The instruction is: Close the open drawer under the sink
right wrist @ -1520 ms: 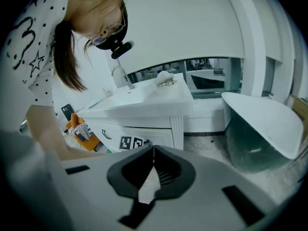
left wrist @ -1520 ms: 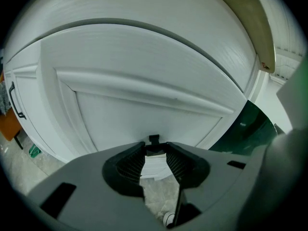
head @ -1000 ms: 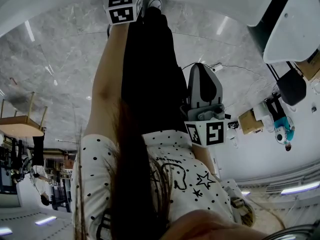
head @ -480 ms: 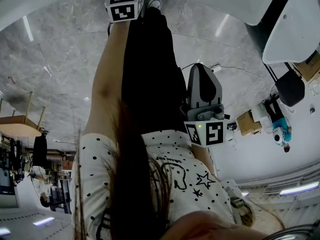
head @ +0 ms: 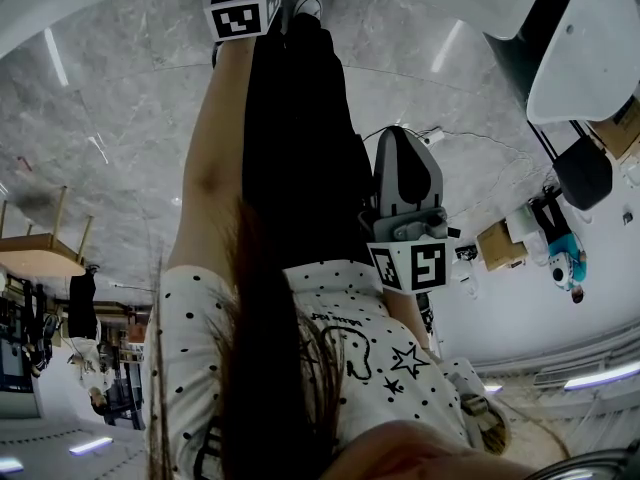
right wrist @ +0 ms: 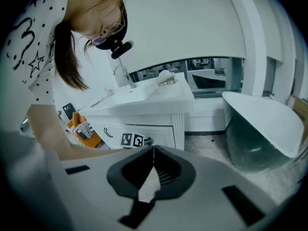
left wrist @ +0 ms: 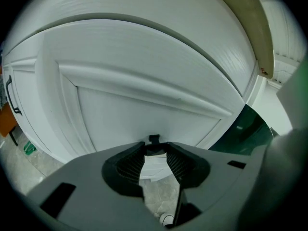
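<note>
The left gripper (left wrist: 155, 147) has its jaws apart. Nothing is held between them. Through the gap you see a white front and a bit of grey floor. A small black bit (left wrist: 153, 139) sits right at the tips of the jaws. I cannot tell what it is.

The right gripper (right wrist: 153, 150) has its jaws closed, with the tips touching each other. It holds nothing.

The drawer (left wrist: 144, 114) is the big white front with a raised frame. It fills the left gripper view, close ahead of the jaws. I cannot tell if the jaws touch it, or how far out it stands.

In the right gripper view, the left gripper shows low down, just in front of the sink cabinet (right wrist: 179, 124). The sink (right wrist: 139, 94) is on top, with a tap (right wrist: 120, 73) at the far side. To the right of the cabinet is a white bathtub (right wrist: 262, 124), and it is well apart from the jaws. To the left of the cabinet is an orange thing (right wrist: 84, 131). Another cabinet front on the far left has a black handle (left wrist: 10, 95).

In the head view, the person's bare arm (head: 215, 158) reaches out over the grey marble floor (head: 110, 118) to the left gripper.
</note>
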`<move>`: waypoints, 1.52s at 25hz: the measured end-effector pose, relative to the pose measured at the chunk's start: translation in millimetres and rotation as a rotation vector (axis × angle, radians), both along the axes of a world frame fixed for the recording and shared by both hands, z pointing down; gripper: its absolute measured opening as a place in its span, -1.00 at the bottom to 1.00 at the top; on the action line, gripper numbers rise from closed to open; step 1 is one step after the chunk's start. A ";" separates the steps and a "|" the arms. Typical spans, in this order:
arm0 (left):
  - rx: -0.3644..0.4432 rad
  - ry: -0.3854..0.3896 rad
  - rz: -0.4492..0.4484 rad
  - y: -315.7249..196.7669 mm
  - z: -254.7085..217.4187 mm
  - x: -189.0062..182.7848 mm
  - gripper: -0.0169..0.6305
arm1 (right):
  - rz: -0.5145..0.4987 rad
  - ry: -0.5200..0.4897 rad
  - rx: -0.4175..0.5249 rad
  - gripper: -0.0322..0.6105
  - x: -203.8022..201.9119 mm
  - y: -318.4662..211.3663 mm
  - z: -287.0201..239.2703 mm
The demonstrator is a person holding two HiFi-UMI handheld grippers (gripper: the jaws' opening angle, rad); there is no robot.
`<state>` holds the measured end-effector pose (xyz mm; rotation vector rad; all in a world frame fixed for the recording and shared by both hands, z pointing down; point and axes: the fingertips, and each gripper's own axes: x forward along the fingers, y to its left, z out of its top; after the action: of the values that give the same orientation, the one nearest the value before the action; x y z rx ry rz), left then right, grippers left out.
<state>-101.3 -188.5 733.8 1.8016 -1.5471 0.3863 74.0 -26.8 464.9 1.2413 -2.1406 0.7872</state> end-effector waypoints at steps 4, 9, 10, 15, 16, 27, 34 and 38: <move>-0.005 0.009 -0.020 2.1 -7.4 2.4 -0.51 | -0.006 -0.001 0.000 -0.86 2.3 4.3 -5.0; 0.016 0.031 -0.114 13.9 -24.1 -3.6 -0.51 | -0.016 -0.007 0.002 -0.86 2.0 5.5 -5.6; 0.025 0.036 -0.127 16.3 -29.3 -4.9 -0.51 | -0.018 -0.008 0.002 -0.86 2.8 5.2 -5.6; 0.110 0.010 -0.129 24.3 -68.0 -6.1 -0.66 | -0.032 -0.008 0.000 -0.86 6.6 7.5 -5.5; 0.130 -0.014 -0.125 25.6 -76.6 -7.0 -0.75 | -0.035 -0.010 0.002 -0.86 6.5 7.9 -6.0; 0.221 -0.134 -0.156 49.9 -143.0 -14.8 -0.93 | -0.055 -0.024 0.035 -0.86 11.3 5.4 -15.8; 0.243 -0.128 -0.146 57.3 -191.0 -13.5 -0.94 | -0.061 -0.010 0.107 -0.86 17.8 -12.0 -46.0; 0.246 -0.124 -0.134 69.7 -225.3 -9.4 -0.93 | -0.073 -0.005 0.147 -0.86 15.7 -16.9 -67.9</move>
<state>-110.7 -118.8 508.5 1.8724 -1.8588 0.2558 89.8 -43.8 397.1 1.2266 -2.2690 0.6124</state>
